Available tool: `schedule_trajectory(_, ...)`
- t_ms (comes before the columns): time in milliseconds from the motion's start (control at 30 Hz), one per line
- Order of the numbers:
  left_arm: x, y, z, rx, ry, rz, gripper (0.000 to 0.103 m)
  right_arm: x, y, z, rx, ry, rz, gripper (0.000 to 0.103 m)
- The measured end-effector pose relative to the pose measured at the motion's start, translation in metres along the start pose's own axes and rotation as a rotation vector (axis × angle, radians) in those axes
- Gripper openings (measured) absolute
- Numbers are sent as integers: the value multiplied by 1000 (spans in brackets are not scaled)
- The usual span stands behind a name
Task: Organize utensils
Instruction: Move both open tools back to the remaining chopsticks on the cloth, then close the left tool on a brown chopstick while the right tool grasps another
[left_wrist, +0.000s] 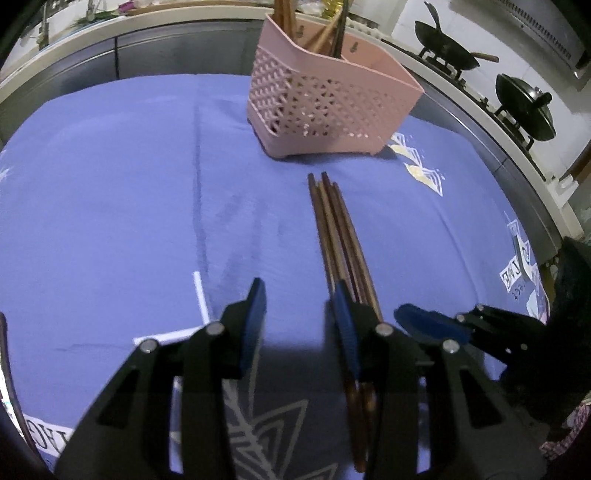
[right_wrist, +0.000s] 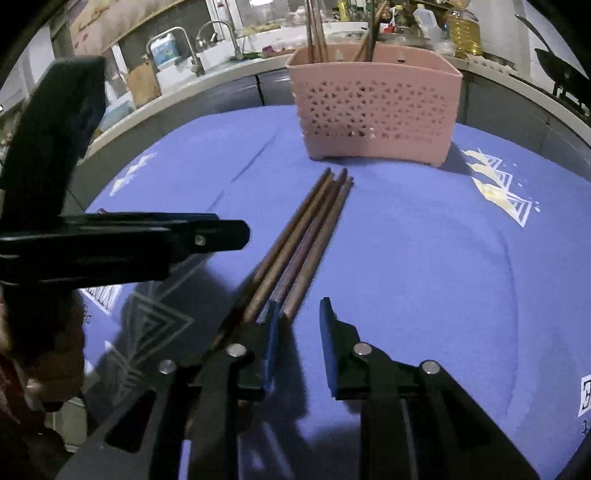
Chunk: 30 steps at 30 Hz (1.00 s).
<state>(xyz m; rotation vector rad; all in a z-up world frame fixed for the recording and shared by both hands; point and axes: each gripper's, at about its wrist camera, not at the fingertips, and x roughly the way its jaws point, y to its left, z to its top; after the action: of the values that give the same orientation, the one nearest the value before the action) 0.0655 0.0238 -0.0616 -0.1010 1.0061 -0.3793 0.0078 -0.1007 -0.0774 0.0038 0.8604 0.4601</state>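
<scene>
Several brown wooden chopsticks (left_wrist: 334, 229) (right_wrist: 306, 229) lie bundled side by side on the blue cloth (left_wrist: 110, 184), pointing toward a pink perforated utensil holder (left_wrist: 332, 99) (right_wrist: 373, 110). The holder stands upright with more chopsticks inside. My left gripper (left_wrist: 299, 314) is open just left of the bundle, whose near ends pass under its right finger (left_wrist: 343, 321). My right gripper (right_wrist: 300, 321) is open at the bundle's near end. Its left finger (right_wrist: 271, 332) lies over the sticks and the gap is empty. Each gripper also shows in the other's view: the right gripper (left_wrist: 417, 321), the left gripper (right_wrist: 229, 236).
A white strip (left_wrist: 201, 295) lies on the cloth left of my left gripper. Beyond the table runs a counter with a wok (left_wrist: 447, 48) and a lidded pan (left_wrist: 524, 107) on a stove, and a sink tap (right_wrist: 221, 40). Printed patterns (right_wrist: 502, 188) mark the cloth.
</scene>
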Motion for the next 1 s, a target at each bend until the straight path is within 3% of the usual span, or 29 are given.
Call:
schedule_trajectory(100,5,-7,-1,15,14,-7,37,-3,-9,0,26,4,-36,24)
schedule_trajectory(233,14,-17,-5,45,30,9,37,-11,-21,-3,79,-10,-9,24)
schedule_trajectory(500,18,-28,-9,117,-5,128,37,-14,-32,-1,128,-34,11,24)
schedule_trajectory(633,18,-30,-10,143,-14,151,37,-17,-42,-3,165,-42,5,24)
schedule_trajectory(733,25,-43,-13,227,-26,237,37,-19,-50,-4,195,-45,9,24)
schedule_trajectory(833,26,-43,-11,238,-32,236,37,-19,-51,-4,200,-48,10,24)
schedule_trajectory(900,23,-34,-9,223,-32,225,24,-19,-49,-3,189,-46,11,24)
schedule_trajectory(933,22,-31,-8,220,-31,229,10,-18,-47,-2,180,-45,13,24)
schedule_trajectory(1000,17,-20,-9,206,-30,239,8,-16,-44,2,164,-40,19,24)
